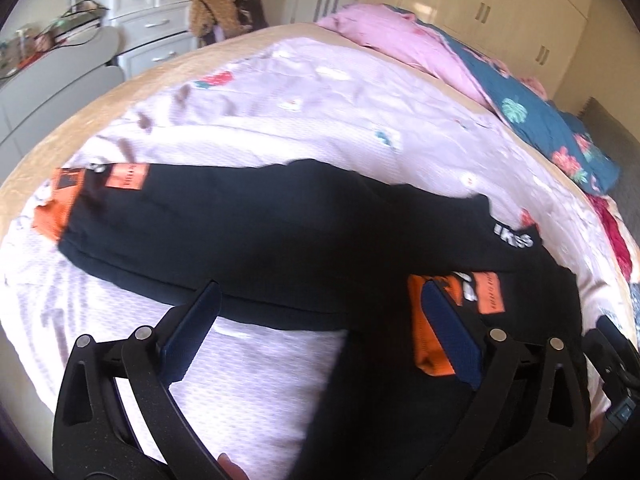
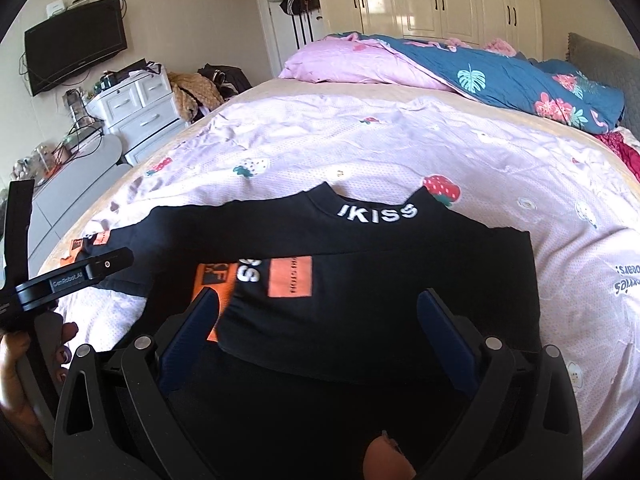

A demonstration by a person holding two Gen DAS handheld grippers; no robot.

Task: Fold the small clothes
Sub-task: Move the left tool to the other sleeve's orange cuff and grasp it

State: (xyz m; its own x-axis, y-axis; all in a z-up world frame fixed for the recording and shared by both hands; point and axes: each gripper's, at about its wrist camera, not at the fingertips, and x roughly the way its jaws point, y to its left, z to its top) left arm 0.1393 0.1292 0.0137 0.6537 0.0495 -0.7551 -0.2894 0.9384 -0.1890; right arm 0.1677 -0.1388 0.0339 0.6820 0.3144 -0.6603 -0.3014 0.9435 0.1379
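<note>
Right wrist view: a black top [image 2: 360, 280] with orange patches lies on the pink sheet [image 2: 360, 140], one sleeve folded across its chest; the right gripper [image 2: 316, 312] hovers above the top, fingers spread, gripping nothing; the left gripper [image 1: 320, 312], above the top's left side, is likewise spread and empty.

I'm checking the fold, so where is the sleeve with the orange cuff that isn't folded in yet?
In the left wrist view the sleeve stretches out to the left across the pink sheet, its cuff near the bed's edge.
</note>
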